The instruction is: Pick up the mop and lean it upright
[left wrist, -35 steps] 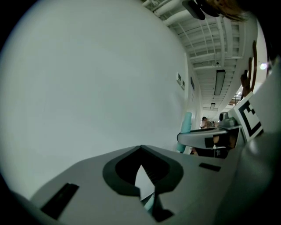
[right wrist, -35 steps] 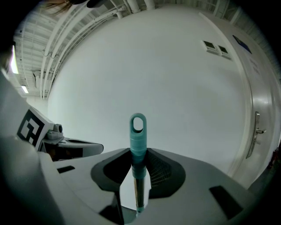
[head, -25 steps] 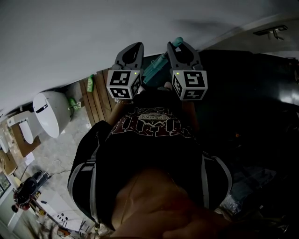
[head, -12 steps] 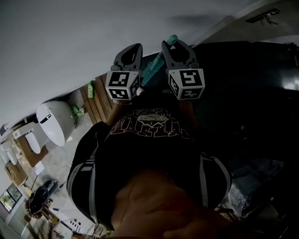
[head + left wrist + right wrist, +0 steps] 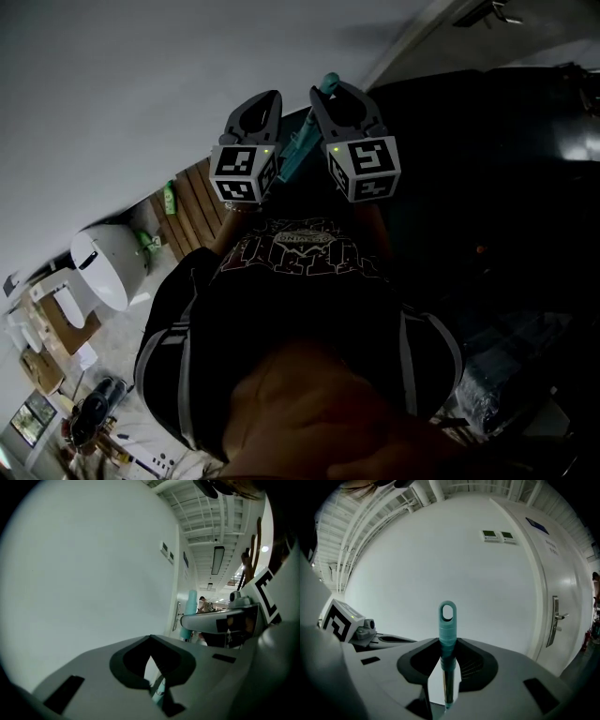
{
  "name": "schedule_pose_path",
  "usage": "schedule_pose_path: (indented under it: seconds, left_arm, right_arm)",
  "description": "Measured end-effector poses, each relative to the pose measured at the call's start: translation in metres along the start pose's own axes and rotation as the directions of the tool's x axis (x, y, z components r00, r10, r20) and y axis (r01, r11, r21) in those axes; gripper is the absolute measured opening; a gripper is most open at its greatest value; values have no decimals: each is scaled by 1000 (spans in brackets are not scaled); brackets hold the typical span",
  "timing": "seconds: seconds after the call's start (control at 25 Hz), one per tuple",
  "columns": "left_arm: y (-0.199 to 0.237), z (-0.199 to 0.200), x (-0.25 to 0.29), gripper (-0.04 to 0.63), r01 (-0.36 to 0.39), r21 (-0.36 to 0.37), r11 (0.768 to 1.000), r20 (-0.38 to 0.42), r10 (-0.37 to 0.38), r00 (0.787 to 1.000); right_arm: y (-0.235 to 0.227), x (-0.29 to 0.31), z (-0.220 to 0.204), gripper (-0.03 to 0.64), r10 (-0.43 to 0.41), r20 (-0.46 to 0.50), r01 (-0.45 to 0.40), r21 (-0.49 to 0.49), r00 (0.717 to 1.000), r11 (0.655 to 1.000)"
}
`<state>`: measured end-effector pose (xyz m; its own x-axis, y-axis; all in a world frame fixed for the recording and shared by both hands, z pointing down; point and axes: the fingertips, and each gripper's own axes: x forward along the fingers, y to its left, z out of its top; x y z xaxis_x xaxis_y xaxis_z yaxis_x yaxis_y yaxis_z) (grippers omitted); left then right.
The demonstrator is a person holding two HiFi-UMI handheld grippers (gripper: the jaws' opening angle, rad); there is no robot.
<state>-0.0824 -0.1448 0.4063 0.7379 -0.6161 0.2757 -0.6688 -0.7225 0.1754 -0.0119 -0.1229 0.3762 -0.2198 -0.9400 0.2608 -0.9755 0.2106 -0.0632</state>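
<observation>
At 12 o'clock the left gripper (image 5: 265,101) and right gripper (image 5: 339,94) sit side by side, the mop handle (image 5: 447,625) between the right gripper's jaws. Planks (image 5: 192,202) lie at 10 o'clock, a toilet (image 5: 108,262) at 9.

Industrial hall or lab building: tall white wall (image 5: 440,564), control panels (image 5: 499,536), metal door (image 5: 569,588), exposed ceiling beams (image 5: 206,513), strip light (image 5: 217,559), cardboard boxes (image 5: 56,323) left.
</observation>
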Motion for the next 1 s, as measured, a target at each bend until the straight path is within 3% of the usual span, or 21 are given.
schedule_pose_path:
  seconds: [0.52, 1.0]
  left_arm:
    - [-125, 14, 94, 46, -33, -7, 999, 35, 34, 999]
    - [-179, 10, 137, 46, -26, -6, 1000, 19, 26, 999]
  right_arm:
    - [-136, -58, 1, 120, 43, -8, -43, -76, 999, 996]
    - [-217, -86, -7, 118, -7, -14, 6, -77, 1000, 997]
